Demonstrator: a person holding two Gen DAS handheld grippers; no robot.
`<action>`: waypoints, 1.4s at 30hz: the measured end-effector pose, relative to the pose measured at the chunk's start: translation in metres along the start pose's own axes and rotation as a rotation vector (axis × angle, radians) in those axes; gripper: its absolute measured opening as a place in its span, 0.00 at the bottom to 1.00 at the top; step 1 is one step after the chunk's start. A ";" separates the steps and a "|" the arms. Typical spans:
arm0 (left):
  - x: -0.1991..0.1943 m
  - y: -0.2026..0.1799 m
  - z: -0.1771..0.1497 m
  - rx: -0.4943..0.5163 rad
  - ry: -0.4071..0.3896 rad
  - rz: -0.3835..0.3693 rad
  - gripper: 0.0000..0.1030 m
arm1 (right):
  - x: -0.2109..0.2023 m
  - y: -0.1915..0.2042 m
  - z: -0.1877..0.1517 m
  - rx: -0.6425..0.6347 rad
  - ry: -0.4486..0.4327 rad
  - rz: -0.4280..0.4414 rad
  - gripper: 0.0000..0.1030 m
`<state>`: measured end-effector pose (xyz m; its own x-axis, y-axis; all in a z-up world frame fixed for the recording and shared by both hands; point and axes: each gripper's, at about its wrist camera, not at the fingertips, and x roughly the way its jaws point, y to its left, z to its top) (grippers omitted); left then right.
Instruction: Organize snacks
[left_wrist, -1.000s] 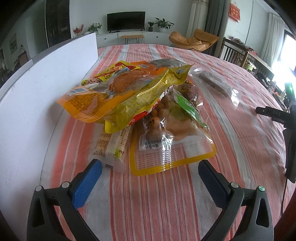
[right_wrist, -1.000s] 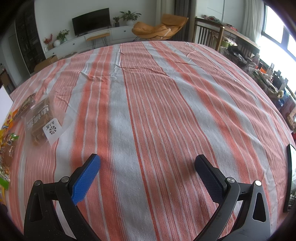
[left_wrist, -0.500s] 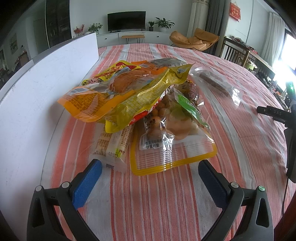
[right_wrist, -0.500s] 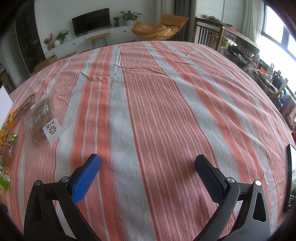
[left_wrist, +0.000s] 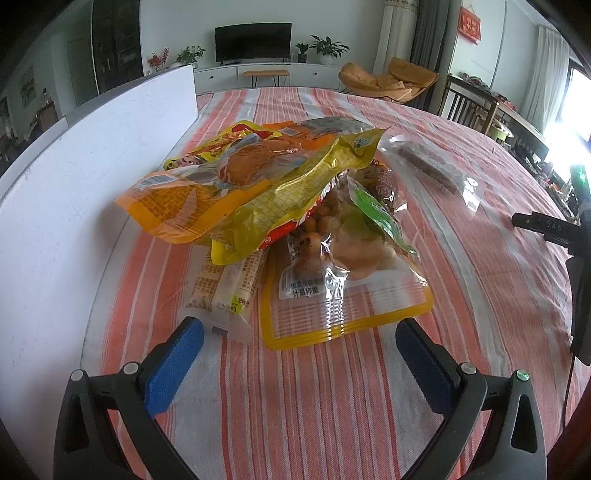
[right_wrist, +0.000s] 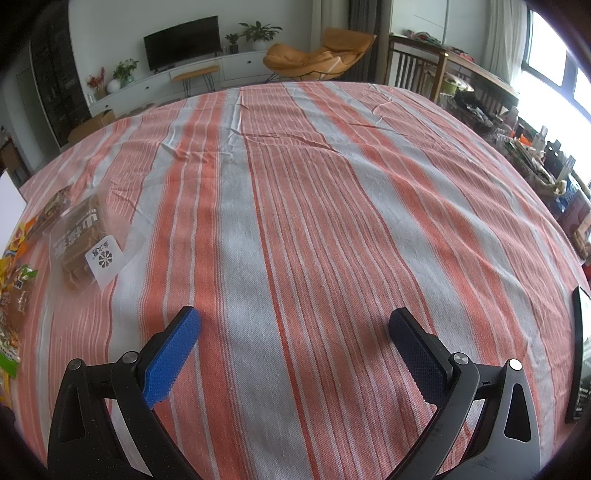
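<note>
The left tongs (left_wrist: 299, 332) gape wide and hold nothing, their blue pads low in the frame just short of a heap of snack packets (left_wrist: 273, 206) at centre. A white board (left_wrist: 74, 177) stands at the left edge. The striped surface (left_wrist: 332, 406) lies beneath. The right tongs (right_wrist: 293, 325) are equally spread and empty, over bare cloth; their view alone shows the clear-wrapped brown biscuits (right_wrist: 83, 240) at middle left (the heap only peeks in at the left edge).
</note>
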<state>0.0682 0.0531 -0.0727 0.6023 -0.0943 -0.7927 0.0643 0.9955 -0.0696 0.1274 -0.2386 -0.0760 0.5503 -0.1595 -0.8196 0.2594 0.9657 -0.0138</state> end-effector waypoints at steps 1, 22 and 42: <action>0.000 0.000 0.000 0.001 0.000 0.001 1.00 | 0.000 0.000 0.000 0.000 0.000 0.000 1.00; 0.002 -0.005 0.000 0.027 0.015 0.034 1.00 | -0.001 0.000 0.000 0.000 0.000 0.000 1.00; 0.001 -0.005 -0.001 0.019 0.011 0.027 1.00 | 0.000 0.000 0.000 0.000 0.000 0.000 1.00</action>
<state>0.0680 0.0484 -0.0735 0.5951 -0.0671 -0.8009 0.0636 0.9973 -0.0363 0.1272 -0.2387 -0.0759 0.5506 -0.1595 -0.8194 0.2591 0.9658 -0.0138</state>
